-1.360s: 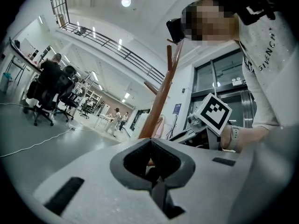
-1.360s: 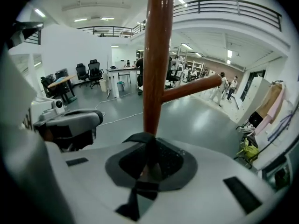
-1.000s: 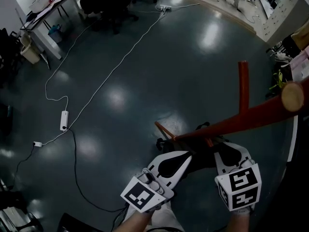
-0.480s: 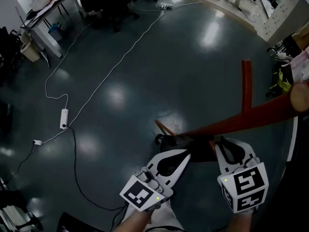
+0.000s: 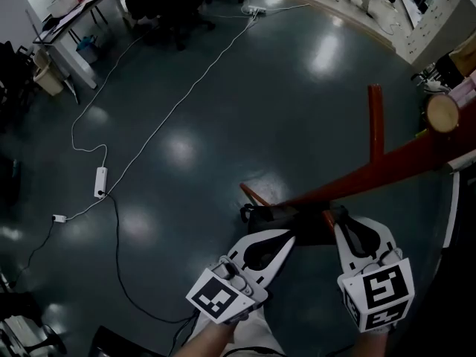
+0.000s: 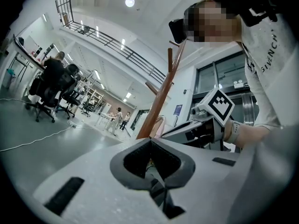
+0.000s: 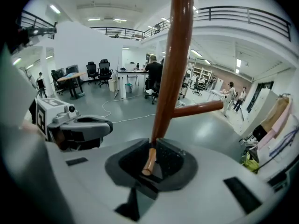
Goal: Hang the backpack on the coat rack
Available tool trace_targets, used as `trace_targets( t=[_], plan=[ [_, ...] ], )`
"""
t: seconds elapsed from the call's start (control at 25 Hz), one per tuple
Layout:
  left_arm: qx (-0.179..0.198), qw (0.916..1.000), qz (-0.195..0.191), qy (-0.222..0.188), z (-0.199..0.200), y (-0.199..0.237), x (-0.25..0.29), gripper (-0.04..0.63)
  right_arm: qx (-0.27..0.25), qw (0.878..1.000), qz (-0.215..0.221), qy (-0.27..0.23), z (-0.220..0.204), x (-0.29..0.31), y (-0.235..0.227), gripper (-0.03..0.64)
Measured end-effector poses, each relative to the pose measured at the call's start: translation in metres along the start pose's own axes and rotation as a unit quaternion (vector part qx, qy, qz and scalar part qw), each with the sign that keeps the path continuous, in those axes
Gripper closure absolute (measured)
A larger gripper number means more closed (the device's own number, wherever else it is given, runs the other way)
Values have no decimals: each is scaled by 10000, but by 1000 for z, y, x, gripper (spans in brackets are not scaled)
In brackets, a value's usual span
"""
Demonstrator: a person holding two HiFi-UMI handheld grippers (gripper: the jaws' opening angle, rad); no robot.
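Against coat rack (image 5: pixel 372 177), backpack (image 5: pixel 286 219) slightly higher.

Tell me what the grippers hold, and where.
The left gripper and right gripper seemingly pinch the black backpack along its top, either side of the coat rack pole.

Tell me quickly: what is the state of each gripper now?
Left gripper: closed on the backpack.
Right gripper: apparently closed on the backpack, a coat rack peg between its jaws.
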State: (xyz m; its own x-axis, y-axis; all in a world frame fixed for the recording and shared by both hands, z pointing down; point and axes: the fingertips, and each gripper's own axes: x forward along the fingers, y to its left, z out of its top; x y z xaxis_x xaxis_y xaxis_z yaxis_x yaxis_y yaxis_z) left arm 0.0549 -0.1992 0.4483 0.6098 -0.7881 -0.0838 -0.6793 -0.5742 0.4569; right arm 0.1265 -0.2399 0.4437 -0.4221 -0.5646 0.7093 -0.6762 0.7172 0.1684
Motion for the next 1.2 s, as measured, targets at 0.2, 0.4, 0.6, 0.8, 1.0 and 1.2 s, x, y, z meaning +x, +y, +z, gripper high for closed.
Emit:
trace_targets(
  t=[0.2,0.4,0.6,0.8,1.0,1.2],
  plan=[
    [95,9999,-81,107,-4,-1,-17,586,-468,9986,78,-244,5,-6,36,574],
    [169,9997,-173,50,10,-19,-21,586,340,9845,525,-1641,33,-54,50,574],
    [245,9995,-212,1,36,-31,-36,586,1547,9573,957,-2245,38,-88,63,574],
    [488,9979,-427,-7,54,-48,-50,586,1573,9556,910,-2319,32,-109,90,576],
    [644,9960,-611,-16,61,-61,-61,586,1344,9638,624,-2216,28,-125,107,580],
    [624,9950,-775,2,70,-78,-72,586,1024,9714,610,-2052,25,-138,134,580]
  ],
)
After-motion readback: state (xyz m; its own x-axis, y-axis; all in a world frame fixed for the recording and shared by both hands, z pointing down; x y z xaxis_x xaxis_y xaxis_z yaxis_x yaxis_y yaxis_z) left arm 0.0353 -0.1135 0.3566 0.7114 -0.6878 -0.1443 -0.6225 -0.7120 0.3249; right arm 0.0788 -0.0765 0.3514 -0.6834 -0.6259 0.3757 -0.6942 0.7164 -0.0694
